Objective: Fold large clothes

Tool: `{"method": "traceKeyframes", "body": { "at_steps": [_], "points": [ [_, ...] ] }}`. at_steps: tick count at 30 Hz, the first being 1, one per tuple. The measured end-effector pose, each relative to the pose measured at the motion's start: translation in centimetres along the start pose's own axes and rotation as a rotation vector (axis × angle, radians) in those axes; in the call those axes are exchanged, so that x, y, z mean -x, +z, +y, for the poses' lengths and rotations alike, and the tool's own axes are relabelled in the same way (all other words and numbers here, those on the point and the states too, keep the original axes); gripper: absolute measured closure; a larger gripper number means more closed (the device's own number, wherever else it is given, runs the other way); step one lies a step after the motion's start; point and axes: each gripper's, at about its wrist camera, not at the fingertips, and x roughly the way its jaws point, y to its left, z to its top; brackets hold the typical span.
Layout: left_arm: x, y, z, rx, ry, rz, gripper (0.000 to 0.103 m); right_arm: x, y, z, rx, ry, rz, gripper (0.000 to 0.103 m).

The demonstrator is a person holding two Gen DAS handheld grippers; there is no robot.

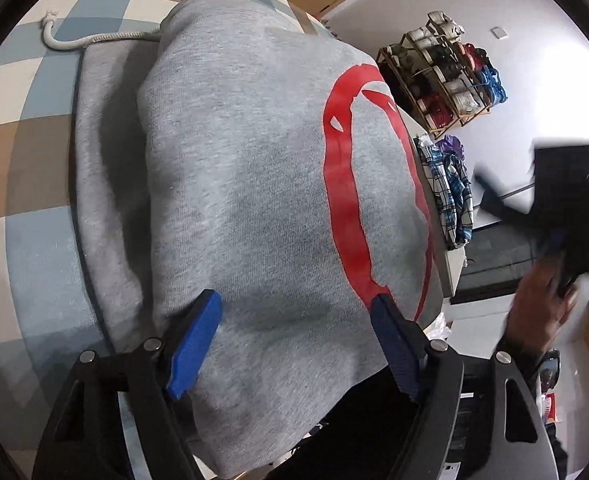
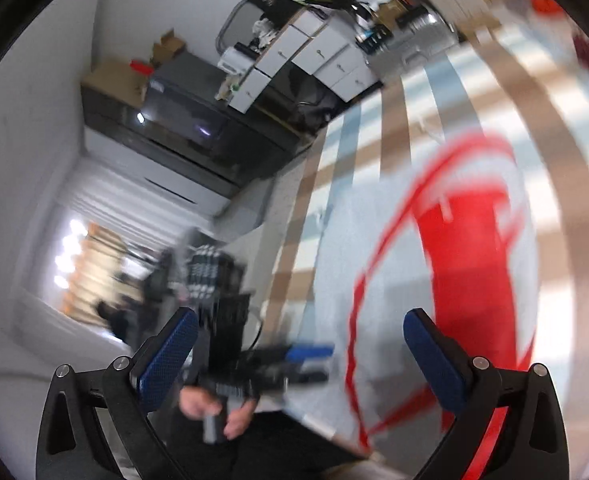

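Observation:
A grey hoodie [image 1: 254, 184] with a red print lies folded on the checked tablecloth [image 1: 34, 128], its white drawstring [image 1: 94, 40] trailing to the far left. My left gripper [image 1: 296, 304] hovers open over the near part of the hoodie, its blue pads apart with cloth below them and nothing pinched. In the left wrist view the right gripper [image 1: 566, 200] is a dark blur off the table's right side, held by a hand [image 1: 542, 304]. In the blurred right wrist view my right gripper [image 2: 300, 316] stands wide open and empty, with the hoodie [image 2: 474, 260] ahead on the right.
A wooden shoe rack [image 1: 442, 76] stands by the far wall. A blue plaid garment [image 1: 454, 192] lies at the table's right edge. White drawers [image 2: 314, 56] and a dark cabinet [image 2: 182, 120] sit beyond the table. The person's dark clothing fills the bottom of both views.

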Motion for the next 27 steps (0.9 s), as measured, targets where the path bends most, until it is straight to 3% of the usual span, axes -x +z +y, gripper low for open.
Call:
{"method": "traceKeyframes", "body": {
  "at_steps": [3,5,7,9,11,15,21,25,27],
  "points": [
    [0.4,-0.3,-0.4,-0.009,0.011,-0.002,0.031,-4.2,4.4,1.6,-0.028,-0.047,0.141,0.000],
    [-1.2,0.5,-2.6,-0.017,0.028,-0.006,0.031,-7.3,6.3,2.0,-0.020,-0.191,0.201,0.000],
    [-1.4,0.4,-3.1,-0.034,0.047,-0.011,0.031,-11.3,8.2,2.1,0.083,-0.463,0.238,0.001],
    [-1.6,0.4,-3.5,-0.048,0.064,-0.018,0.031,-14.8,8.8,1.8,0.181,-0.599,0.295,0.011],
    [-1.9,0.3,-3.9,-0.075,0.087,-0.019,0.031,-17.7,8.8,1.1,0.226,-0.624,0.371,0.018],
    [-2.3,0.4,-4.4,-0.098,0.115,-0.012,0.031,-22.9,7.6,-1.1,0.300,-0.754,0.520,0.019],
    [-3.5,0.6,-6.1,-0.148,0.207,-0.021,0.030,-24.7,7.3,-2.5,0.310,-0.801,0.570,0.008],
    [-3.8,0.3,-6.6,-0.172,0.218,-0.035,0.030,-21.9,7.5,-2.3,0.304,-0.714,0.511,0.010],
    [-3.7,0.0,-6.5,-0.166,0.207,-0.036,0.030,-17.9,8.1,-1.5,0.281,-0.636,0.430,0.010]
  ]
}}
